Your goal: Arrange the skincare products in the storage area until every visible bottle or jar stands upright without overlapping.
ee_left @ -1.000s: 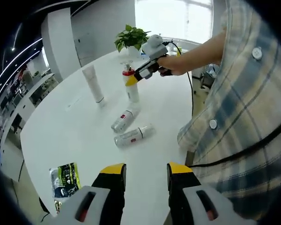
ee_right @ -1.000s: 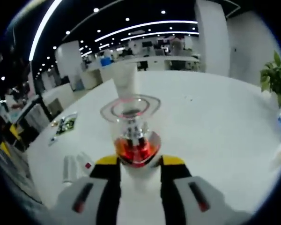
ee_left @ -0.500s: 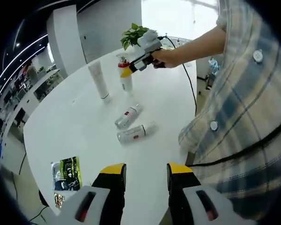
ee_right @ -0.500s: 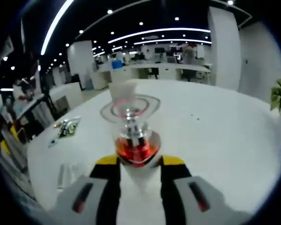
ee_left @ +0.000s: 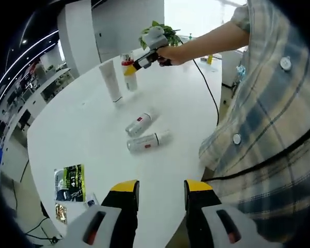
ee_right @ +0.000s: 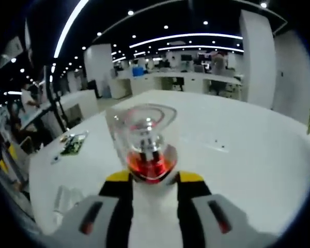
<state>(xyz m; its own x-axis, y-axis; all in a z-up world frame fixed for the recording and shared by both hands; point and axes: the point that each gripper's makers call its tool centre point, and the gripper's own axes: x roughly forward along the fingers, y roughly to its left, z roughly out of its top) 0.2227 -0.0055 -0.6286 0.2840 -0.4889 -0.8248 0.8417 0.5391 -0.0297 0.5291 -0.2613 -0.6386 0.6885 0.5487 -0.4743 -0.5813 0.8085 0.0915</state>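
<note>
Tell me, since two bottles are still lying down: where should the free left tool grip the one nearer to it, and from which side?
Grip the nearer lying bottle across the middle of its round body, coming down from above with the jaws straddling its width. It lies flat on the white table, apart from the other lying bottle, so both long sides look clear for the left tool.

right gripper [ee_right: 154, 178]: jaws clamped on pump bottle [ee_right: 146, 150] | clear cap ahead of jaws | white table [ee_right: 232, 165] beyond | packet [ee_right: 71, 146] far left
</note>
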